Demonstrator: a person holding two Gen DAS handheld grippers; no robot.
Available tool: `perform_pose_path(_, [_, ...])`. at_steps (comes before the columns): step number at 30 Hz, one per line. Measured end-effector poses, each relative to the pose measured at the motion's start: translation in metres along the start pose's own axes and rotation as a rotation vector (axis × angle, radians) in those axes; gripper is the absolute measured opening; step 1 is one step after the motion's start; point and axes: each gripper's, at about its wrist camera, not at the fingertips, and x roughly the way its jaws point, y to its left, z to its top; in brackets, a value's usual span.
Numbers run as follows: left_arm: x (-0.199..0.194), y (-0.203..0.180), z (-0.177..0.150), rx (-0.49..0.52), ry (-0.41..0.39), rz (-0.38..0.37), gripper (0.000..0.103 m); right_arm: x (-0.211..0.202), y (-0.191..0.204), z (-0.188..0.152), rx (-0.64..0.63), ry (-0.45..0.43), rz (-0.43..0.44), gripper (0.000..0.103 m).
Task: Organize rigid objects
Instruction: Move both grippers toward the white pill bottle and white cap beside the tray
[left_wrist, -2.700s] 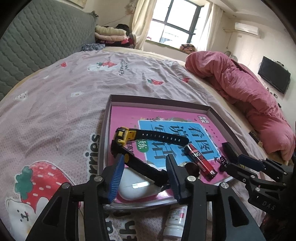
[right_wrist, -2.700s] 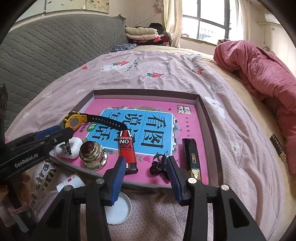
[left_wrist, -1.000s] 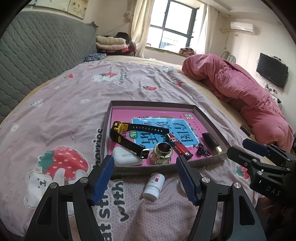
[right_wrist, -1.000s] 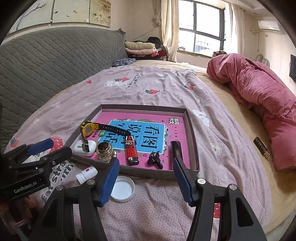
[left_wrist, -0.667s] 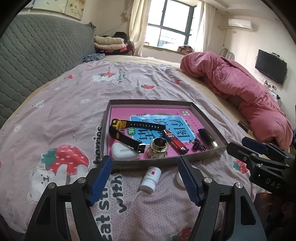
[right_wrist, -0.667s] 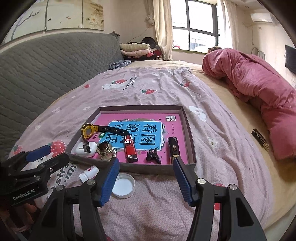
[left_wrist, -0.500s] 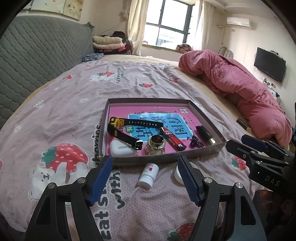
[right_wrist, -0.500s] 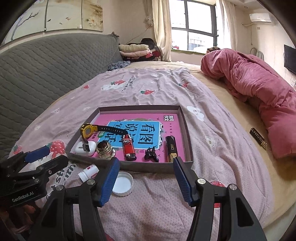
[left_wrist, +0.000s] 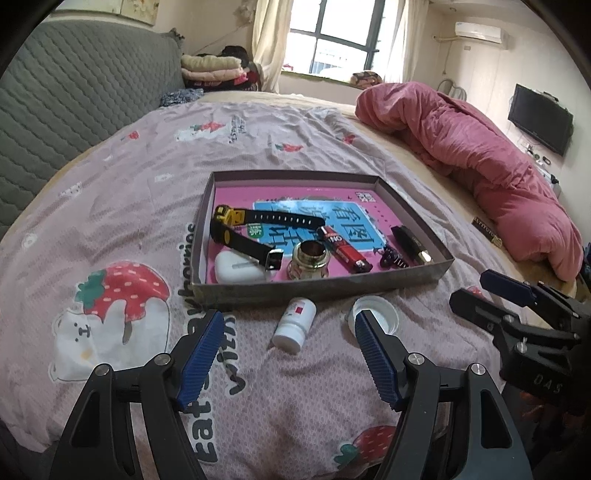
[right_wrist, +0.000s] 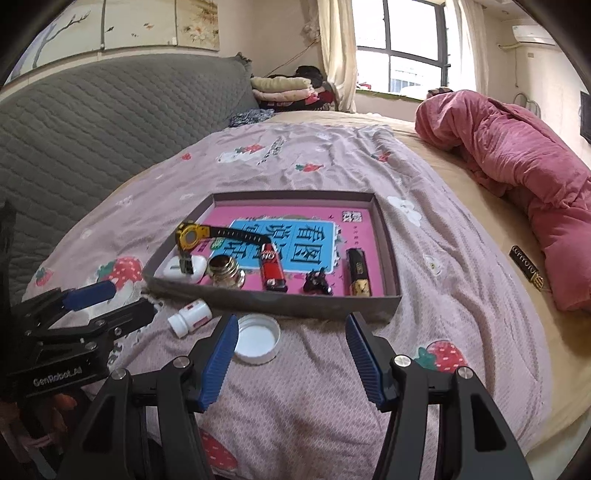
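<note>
A: L gripper (left_wrist: 288, 354): spread wide, nothing between pads, hovering above bedsheet (left_wrist: 110, 206), near side of tray (left_wrist: 317, 286).
B: R gripper (right_wrist: 290, 350): likewise wide apart, empty.
A: Inside tray, along near wall, left to right: white case (left_wrist: 236, 267) w/ buckle end of watch (left_wrist: 255, 230) resting on it, brass fitting (left_wrist: 308, 260), red lighter (left_wrist: 343, 249), small black clip (left_wrist: 391, 256), black-gold bar (left_wrist: 410, 243).
B: Outside tray, on sheet just beside near wall: white pill bottle (right_wrist: 190, 316) lying on side, white cap (right_wrist: 257, 338) open side up, close to bottle; can't tell if touching.
A: Pink quilt (right_wrist: 517, 173) bunched far right.
</note>
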Motion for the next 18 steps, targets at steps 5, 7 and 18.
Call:
perform_pose_path(5, [0.004,0.001,-0.002,-0.002,0.022,-0.001,0.075,0.005,0.005,-0.007,-0.020,0.023,0.007,0.060])
perform_pose_path(7, [0.006,0.002,-0.003,-0.002,0.035,0.001,0.075,0.006,0.005,-0.008,-0.022,0.029,0.013,0.060])
perform_pose_path(18, [0.021,-0.002,-0.011,0.016,0.094,0.009,0.075,0.015,0.013,-0.018,-0.049,0.061,0.023,0.060])
